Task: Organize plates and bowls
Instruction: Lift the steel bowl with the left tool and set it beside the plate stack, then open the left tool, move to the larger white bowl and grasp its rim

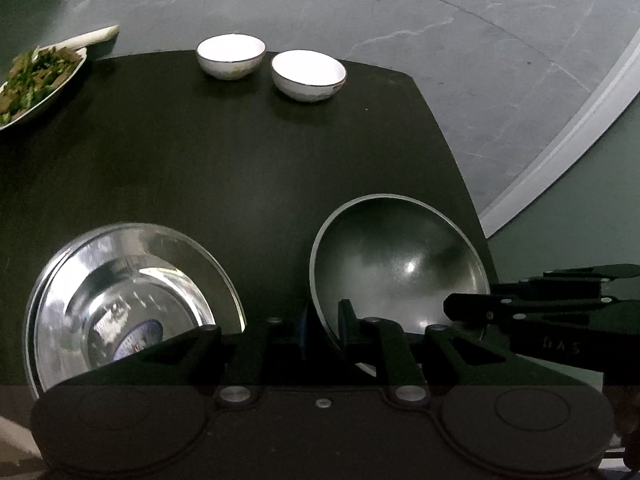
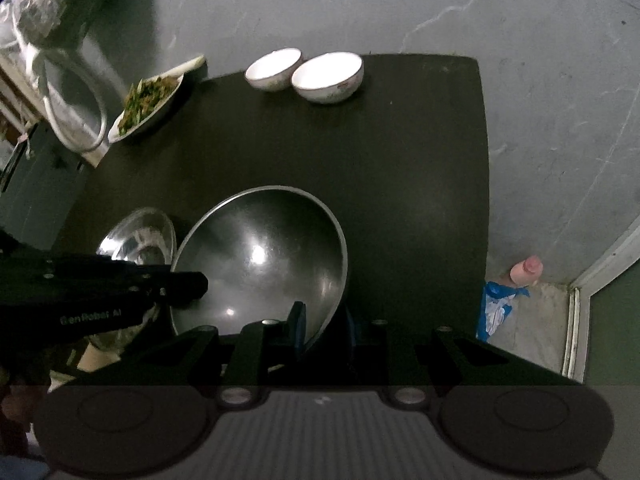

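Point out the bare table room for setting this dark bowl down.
Free: the wide middle strip between the two white bowls at the far edge and the dark bowl, also along the table's right edge. Crowded: near-left by the steel bowl, far-left by the food plate.

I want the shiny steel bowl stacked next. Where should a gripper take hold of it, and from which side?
Judging from its shape, take the shiny steel bowl by its thin flared rim, one finger inside and one outside, from the near edge. It sits upright on the dark table, left of the dark bowl both grippers grip.

Dark table [image 2: 400, 184], white bowls [image 2: 327, 76], food plate [image 2: 148, 100]
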